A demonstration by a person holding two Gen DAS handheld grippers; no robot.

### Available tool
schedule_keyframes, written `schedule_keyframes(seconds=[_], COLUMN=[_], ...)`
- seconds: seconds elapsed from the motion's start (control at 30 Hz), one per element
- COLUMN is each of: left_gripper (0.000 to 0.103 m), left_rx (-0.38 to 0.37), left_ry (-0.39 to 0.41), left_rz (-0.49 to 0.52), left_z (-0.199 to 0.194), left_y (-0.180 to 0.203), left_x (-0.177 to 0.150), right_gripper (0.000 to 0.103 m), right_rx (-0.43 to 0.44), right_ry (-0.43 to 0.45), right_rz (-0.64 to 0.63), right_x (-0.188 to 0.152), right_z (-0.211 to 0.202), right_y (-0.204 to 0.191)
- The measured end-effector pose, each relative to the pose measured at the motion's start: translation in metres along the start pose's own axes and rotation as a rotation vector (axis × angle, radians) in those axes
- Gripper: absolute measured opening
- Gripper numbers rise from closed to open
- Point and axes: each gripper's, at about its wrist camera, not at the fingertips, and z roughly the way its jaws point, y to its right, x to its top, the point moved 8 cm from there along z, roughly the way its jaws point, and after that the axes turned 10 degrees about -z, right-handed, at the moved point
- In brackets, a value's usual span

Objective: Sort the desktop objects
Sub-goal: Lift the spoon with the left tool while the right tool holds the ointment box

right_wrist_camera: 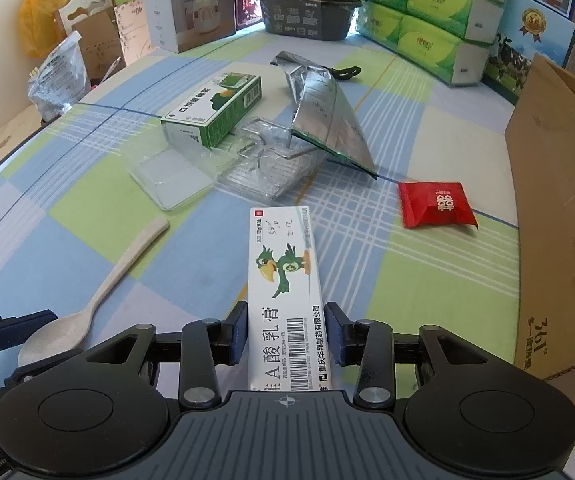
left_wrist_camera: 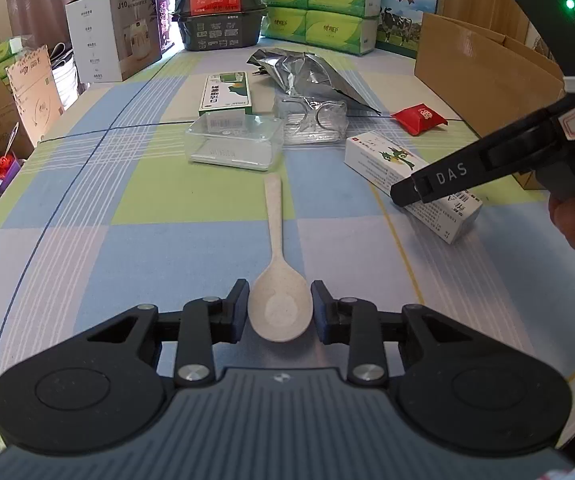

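Left wrist: tool (left_wrist_camera: 279, 312) gapes around spoon bowl (left_wrist_camera: 280, 312), untouched.

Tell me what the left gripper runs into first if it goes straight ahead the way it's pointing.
The left gripper already straddles the bowl of the beige spoon, jaws open either side, so it would ride along the spoon's handle first. Past the handle tip, the clear plastic box lies next in line, though depth is hard to judge.

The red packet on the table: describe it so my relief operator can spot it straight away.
Start at the big cardboard box on the table's right edge. Just left of it, alone on the checked cloth, lies the red packet. It is the only red, pillow-shaped wrapper there, with pale characters printed on top.
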Motion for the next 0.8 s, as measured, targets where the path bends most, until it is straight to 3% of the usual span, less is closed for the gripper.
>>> schedule_keyframes(seconds=[0.47,0.57,0.8], left_gripper=[0.027,0.027,0.027], left_rx=[0.014,0.016,0.02], left_ry=[0.032,0.03,0.028], left_rz=[0.042,0.038,0.037], left_z=[0.0015,0.0027,0.0038], left_y=[0.0049,0.0044,0.0043], left_x=[0.0079,0.0088,0.01], right_gripper=[0.043,0.036,0.036], right_rx=[0.025,0.02,0.036], right_ry=[-0.005,-0.013,-0.018], right_rz=[0.016,0.01,0.021], right_x=[0.0032,0.0024,-0.0014], right_z=[0.0078,0.007,0.0022], right_y=[0.0017,0.001,-0.0021])
